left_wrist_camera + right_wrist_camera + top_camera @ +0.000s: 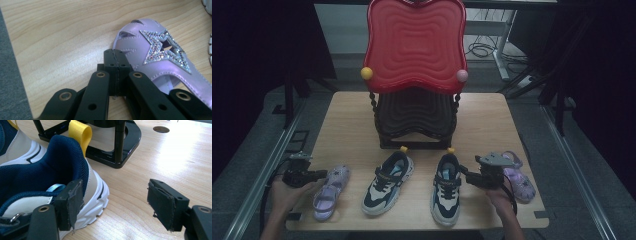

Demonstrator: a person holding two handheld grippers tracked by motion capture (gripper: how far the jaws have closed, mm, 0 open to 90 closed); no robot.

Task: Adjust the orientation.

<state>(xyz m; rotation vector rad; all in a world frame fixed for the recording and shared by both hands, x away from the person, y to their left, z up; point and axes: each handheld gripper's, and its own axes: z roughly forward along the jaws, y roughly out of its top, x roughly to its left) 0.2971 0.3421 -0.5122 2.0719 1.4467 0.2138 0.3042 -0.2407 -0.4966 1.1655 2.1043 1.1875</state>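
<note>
Four shoes lie in a row along the near edge of my wooden counter, in front of a black rack that carries a red wavy tray on top. From left to right they are a lilac sandal, two navy and cream sneakers, and a second lilac sandal.

My left gripper sits at the counter's left edge, its fingers pressed together with nothing between them. In the left gripper view their tips rest just beside the toe of the left lilac sandal, which carries a glittering star; I cannot tell whether they touch it.

My right gripper points leftward at the right-hand sneaker, with the other sandal just behind it. Its fingers stand wide apart. In the right gripper view one finger lies against the side of that sneaker's heel, below a yellow pull loop; the other finger hangs over bare wood, well clear of the shoe. The left-hand sneaker lies untouched between the two grippers.
</note>
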